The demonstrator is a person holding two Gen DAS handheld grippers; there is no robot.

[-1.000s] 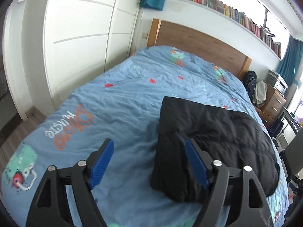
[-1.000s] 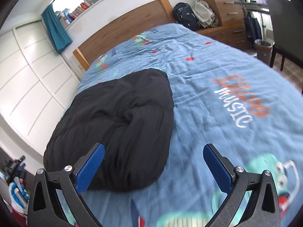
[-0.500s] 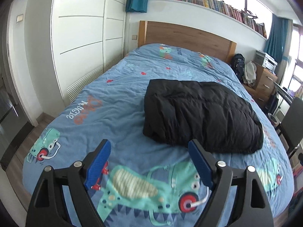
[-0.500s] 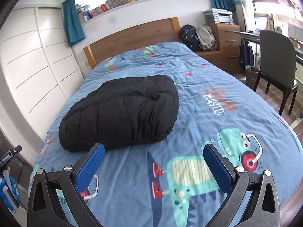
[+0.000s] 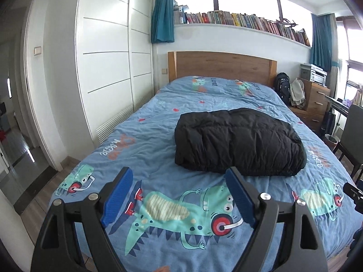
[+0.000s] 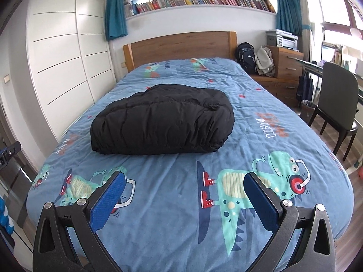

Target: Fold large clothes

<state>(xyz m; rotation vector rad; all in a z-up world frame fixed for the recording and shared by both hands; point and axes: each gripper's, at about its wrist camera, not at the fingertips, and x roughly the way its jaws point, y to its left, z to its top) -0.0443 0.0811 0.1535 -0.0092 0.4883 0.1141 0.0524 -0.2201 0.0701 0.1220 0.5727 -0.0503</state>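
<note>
A black puffy jacket [image 5: 238,145] lies folded into a thick bundle in the middle of the bed; it also shows in the right wrist view [image 6: 161,120]. The bed has a blue cartoon-print cover [image 5: 158,206], also in the right wrist view [image 6: 172,204]. My left gripper [image 5: 178,179] is open and empty, held above the foot of the bed, well short of the jacket. My right gripper [image 6: 185,182] is open and empty, also back over the foot of the bed.
White wardrobe doors [image 5: 106,68] run along the bed's left side. A wooden headboard [image 5: 222,65] stands at the far end. A wooden dresser [image 6: 285,68], a backpack [image 6: 246,56], a dark chair [image 6: 335,104] and a bin [image 6: 307,111] stand to the right.
Both grippers have pulled back from the jacket to the foot of the bed and risen; they stayed open. The jacket lies where it was.
</note>
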